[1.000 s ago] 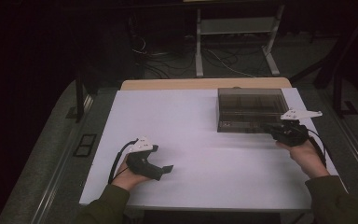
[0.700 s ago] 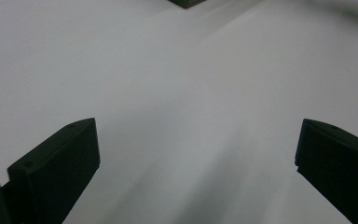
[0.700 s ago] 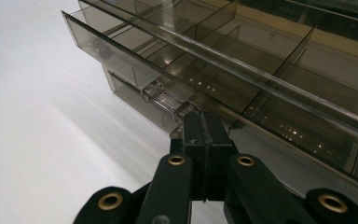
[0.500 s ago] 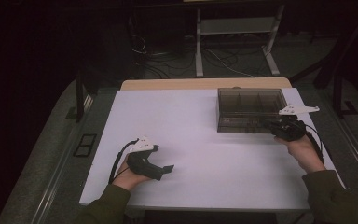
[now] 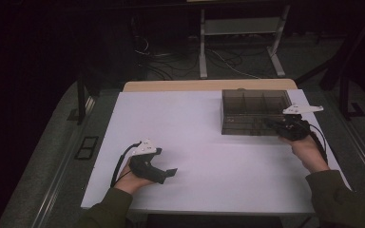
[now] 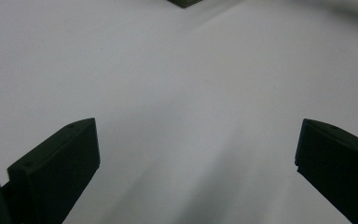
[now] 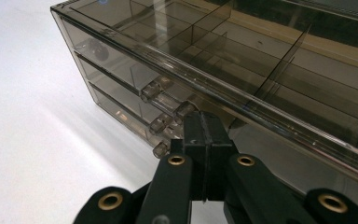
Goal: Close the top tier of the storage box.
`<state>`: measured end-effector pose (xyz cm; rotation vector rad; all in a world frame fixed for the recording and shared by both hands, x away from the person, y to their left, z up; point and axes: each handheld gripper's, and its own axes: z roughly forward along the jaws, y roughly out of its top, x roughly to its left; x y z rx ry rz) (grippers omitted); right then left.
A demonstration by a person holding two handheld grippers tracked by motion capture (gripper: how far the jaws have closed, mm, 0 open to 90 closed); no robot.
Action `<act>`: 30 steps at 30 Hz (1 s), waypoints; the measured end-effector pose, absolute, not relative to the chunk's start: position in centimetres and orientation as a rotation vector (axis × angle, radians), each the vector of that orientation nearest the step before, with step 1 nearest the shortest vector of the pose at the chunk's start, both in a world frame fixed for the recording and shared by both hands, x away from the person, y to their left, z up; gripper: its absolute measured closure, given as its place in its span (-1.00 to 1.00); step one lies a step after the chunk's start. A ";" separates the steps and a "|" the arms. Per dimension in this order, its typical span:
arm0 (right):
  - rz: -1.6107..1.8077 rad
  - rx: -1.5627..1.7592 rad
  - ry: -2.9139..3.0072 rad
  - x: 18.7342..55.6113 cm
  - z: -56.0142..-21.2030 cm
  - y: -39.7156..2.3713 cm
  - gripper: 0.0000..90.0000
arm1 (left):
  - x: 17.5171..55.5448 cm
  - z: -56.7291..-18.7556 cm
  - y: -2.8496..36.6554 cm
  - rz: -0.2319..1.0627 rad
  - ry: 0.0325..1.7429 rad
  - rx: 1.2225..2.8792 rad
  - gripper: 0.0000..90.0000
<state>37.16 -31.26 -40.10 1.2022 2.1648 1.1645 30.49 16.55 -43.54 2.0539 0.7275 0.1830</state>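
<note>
- Right gripper (image 7: 204, 135): jaws pressed together, tips at smoky drawer box (image 7: 261, 60), by a drawer handle (image 7: 165, 100).
- Left gripper (image 6: 196, 154): jaws spread over white table (image 6: 168, 84).

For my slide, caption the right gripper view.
Shut right gripper at the handles of a smoky transparent plastic drawer box.

Smoky clear plastic drawer box (image 5: 255, 111), low and oblong, flat on the white table (image 5: 195, 142) toward 1 o'clock. Three stacked drawers, all shut, with small clear knob handles (image 7: 161, 100) along the front. Inner dividers visible through the top.
</note>
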 end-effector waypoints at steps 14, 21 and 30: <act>1.166 1.206 2.163 36.9 -40.1 -31.4 0.98 | 30.5 -43.6 16.6 0.179 0.726 2.053 -1.00; 1.201 1.197 2.148 35.9 -39.5 -32.0 0.87 | 30.4 -43.6 16.5 0.178 0.725 2.054 -1.00; 1.255 1.175 2.171 34.2 -39.0 -32.0 0.52 | 30.4 -43.6 16.5 0.176 0.722 2.056 -1.00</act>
